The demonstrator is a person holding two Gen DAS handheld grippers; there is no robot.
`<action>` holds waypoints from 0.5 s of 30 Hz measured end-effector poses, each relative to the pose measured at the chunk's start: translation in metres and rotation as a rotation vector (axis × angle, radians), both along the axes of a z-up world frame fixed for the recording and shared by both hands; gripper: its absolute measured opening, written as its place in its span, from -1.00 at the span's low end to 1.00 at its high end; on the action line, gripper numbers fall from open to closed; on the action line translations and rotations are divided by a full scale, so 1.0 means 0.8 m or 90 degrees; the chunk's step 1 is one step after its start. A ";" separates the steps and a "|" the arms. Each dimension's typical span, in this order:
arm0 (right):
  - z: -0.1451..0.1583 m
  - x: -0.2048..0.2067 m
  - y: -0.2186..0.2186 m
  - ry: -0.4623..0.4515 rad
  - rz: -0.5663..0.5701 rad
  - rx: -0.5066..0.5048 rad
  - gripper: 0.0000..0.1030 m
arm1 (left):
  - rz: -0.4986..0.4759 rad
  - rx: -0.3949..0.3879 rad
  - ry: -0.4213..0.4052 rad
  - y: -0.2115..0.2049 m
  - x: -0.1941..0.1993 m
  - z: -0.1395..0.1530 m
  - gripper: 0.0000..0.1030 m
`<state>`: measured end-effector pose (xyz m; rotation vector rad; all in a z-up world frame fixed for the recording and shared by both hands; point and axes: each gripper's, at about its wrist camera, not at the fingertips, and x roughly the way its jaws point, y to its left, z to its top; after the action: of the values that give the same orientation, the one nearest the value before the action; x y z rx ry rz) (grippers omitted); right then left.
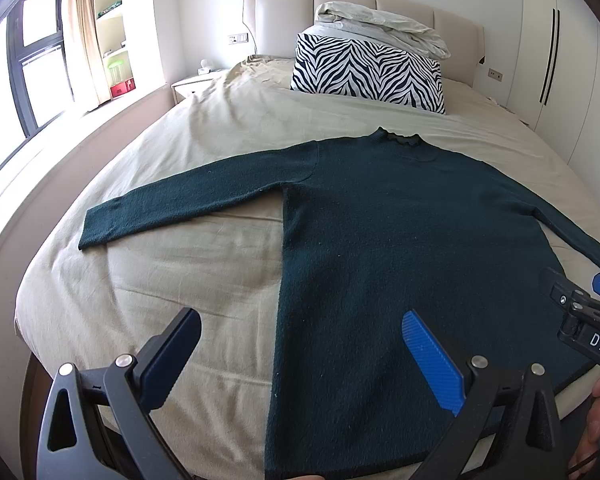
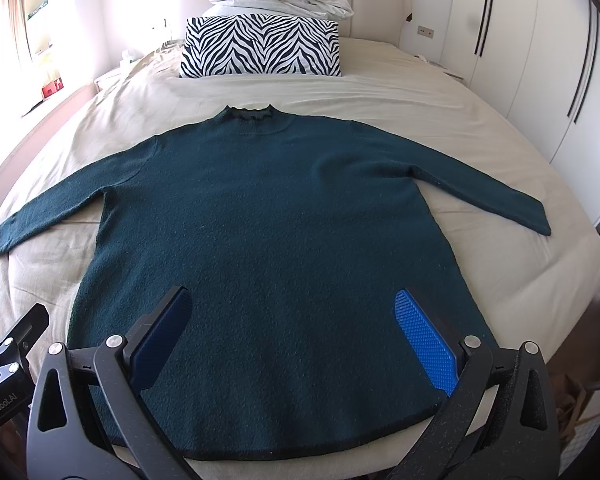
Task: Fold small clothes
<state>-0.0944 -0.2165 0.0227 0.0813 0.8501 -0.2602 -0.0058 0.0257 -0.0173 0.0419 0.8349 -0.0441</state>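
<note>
sweater [image 2: 268,216] | dark teal knit, long sleeves, small ruffled collar | unfolded, spread flat, smooth | both sleeves angled out and down toward the bed's [image 2: 400,92] side edges | collar toward the head end | hem along the foot edge

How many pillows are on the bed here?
1: a zebra pillow at the head of the bed, under a folded white duvet. Another may lie hidden beneath that pile.
</note>
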 end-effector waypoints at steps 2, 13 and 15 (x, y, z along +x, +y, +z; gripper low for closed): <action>0.000 0.000 0.000 0.000 0.000 0.001 1.00 | 0.000 0.000 -0.001 0.000 0.000 0.000 1.00; 0.000 -0.003 0.003 0.000 0.001 0.000 1.00 | 0.003 -0.008 0.004 0.001 -0.009 -0.003 1.00; 0.000 -0.004 0.004 0.000 0.001 0.000 1.00 | 0.004 -0.011 0.005 0.003 -0.009 -0.002 1.00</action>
<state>-0.0974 -0.2137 0.0226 0.0807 0.8503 -0.2593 -0.0131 0.0279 -0.0185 0.0228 0.8421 -0.0461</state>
